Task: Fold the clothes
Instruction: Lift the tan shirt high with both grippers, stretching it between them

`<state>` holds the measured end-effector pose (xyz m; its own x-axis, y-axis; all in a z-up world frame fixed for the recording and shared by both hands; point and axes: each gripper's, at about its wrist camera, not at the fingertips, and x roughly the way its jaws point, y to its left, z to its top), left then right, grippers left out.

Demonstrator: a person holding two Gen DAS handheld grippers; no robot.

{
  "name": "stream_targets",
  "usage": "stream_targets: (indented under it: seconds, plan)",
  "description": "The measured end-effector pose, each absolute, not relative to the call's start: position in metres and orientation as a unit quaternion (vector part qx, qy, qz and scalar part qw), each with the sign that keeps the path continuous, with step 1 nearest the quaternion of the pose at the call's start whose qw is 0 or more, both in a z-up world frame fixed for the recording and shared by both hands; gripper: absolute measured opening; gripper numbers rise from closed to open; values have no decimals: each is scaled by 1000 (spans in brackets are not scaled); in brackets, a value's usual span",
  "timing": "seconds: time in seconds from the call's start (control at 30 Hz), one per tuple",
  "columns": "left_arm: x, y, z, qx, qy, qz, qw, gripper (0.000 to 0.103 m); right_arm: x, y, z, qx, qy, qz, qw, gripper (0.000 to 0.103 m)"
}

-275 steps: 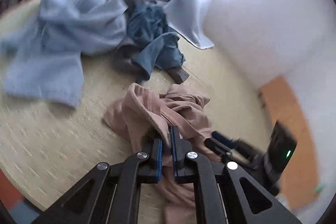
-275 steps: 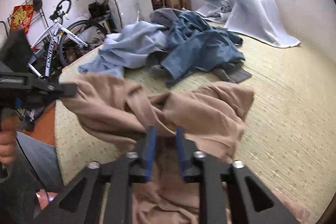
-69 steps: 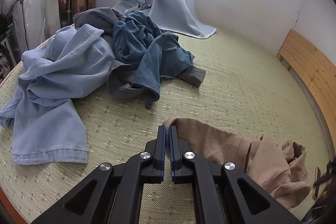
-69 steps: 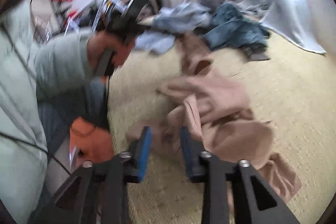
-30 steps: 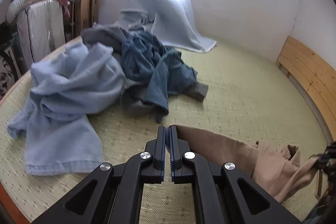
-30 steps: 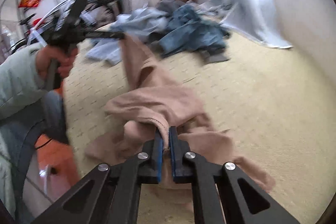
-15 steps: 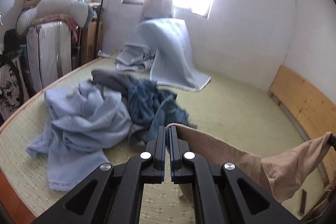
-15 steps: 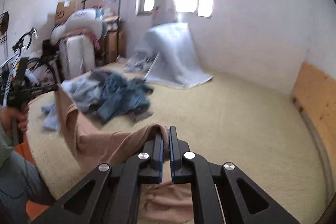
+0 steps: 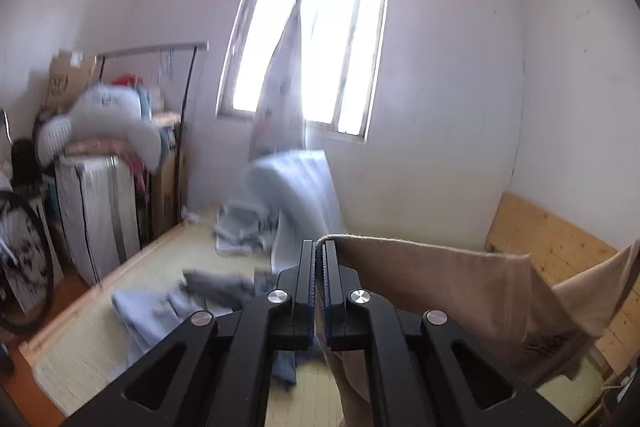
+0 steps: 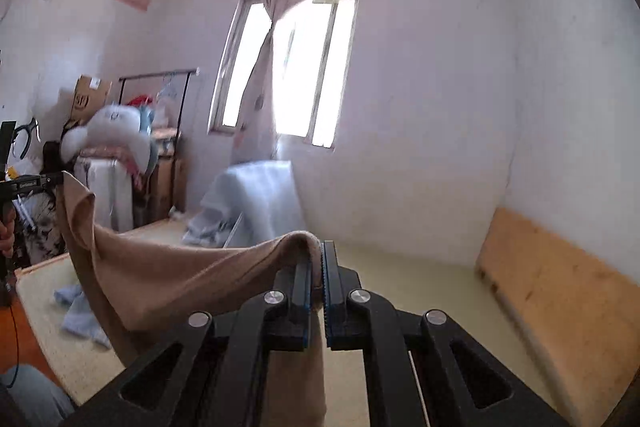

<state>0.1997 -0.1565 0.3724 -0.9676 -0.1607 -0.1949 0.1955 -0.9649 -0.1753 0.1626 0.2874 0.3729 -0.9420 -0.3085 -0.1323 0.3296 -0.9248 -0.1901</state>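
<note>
A tan garment (image 9: 452, 291) hangs in the air, stretched between both grippers. My left gripper (image 9: 319, 247) is shut on one top corner of it, and the cloth runs off to the right edge of the left wrist view. My right gripper (image 10: 316, 251) is shut on the other corner; from there the tan garment (image 10: 168, 283) sags leftward up to the left gripper (image 10: 60, 179), seen at the far left with a hand below it. Both grippers point nearly level, high above the mat.
Below lie a pile of blue and grey clothes (image 9: 168, 307) on the straw mat (image 10: 400, 279). A white-draped object (image 10: 260, 199) stands under the window (image 9: 304, 55). A clothes rack, boxes and a bicycle wheel (image 9: 20, 259) crowd the left; a wooden board (image 10: 560, 287) lines the right wall.
Both grippers have risen sharply and tipped up toward level, lifting the tan garment clear of the mat and pulling it taut between them. The clothes pile has dropped low in view.
</note>
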Motion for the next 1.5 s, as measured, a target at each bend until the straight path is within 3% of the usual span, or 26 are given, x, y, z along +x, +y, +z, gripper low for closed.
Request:
stream_targets:
  seconds: [0.37,0.7,1.03,1.27,1.5]
  plan:
    - [281,-150,519,-7,72,-994,86,2,268,312,502,-64,147,-982,101,3]
    - [376,-149,584,-86,78,-991,71,2,355,316,551,-143,166,-973,74,3]
    - [397,-159,571,-82,98,-989,69,2,405,321,541,-148,160,-972,91,3]
    - [307,-174,533,-7,104,-992,65,2,367,316,513,-102,151,-979,89,3]
    - [189,-180,487,72,126,-987,68,2,259,316,472,-13,137,-986,91,3]
